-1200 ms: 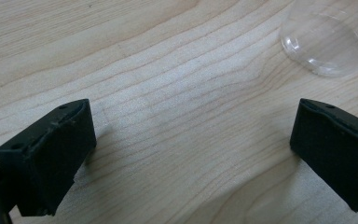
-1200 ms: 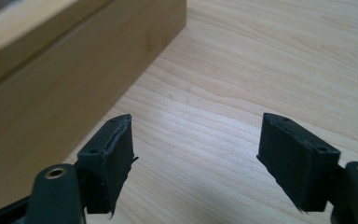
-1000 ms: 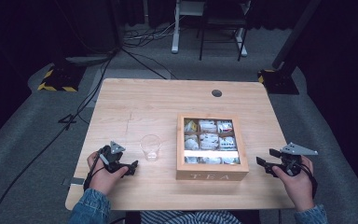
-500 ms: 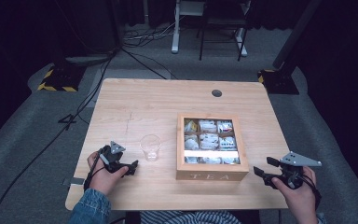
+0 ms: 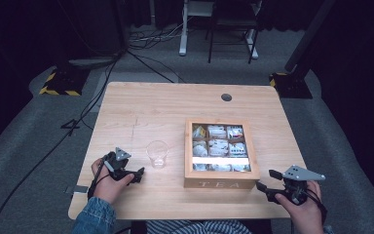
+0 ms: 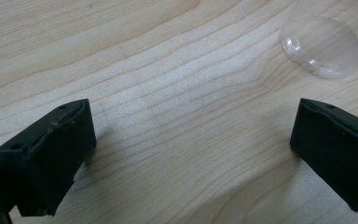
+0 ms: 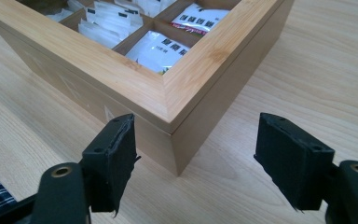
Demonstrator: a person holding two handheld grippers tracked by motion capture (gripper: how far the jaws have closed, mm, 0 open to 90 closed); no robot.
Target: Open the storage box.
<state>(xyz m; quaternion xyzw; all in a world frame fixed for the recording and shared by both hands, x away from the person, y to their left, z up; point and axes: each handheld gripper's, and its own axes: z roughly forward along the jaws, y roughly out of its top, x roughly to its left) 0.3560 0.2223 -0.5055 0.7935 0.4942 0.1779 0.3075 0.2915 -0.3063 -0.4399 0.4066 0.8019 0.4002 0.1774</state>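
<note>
In the high view, the left hand-held gripper (image 5: 135, 174) lies low on the table (image 5: 165, 112) at the lower left of the frame, its jaws spread and pointing toward the clear plastic cup (image 5: 157, 153) standing just beside it. The wooden tea box (image 5: 221, 179) sits right of centre, lidless, with packets in its compartments. The right hand-held gripper (image 5: 269, 184) is at the lower right, near the box's front right corner, jaws apart and empty.

In the left gripper view, both black jaws stand wide over bare wood, and the cup (image 6: 328, 44) is in the upper right corner.

In the right gripper view, the spread jaws flank the box's near corner (image 7: 182, 102) without touching it; tea packets (image 7: 156, 49) show in the upper middle.
</note>
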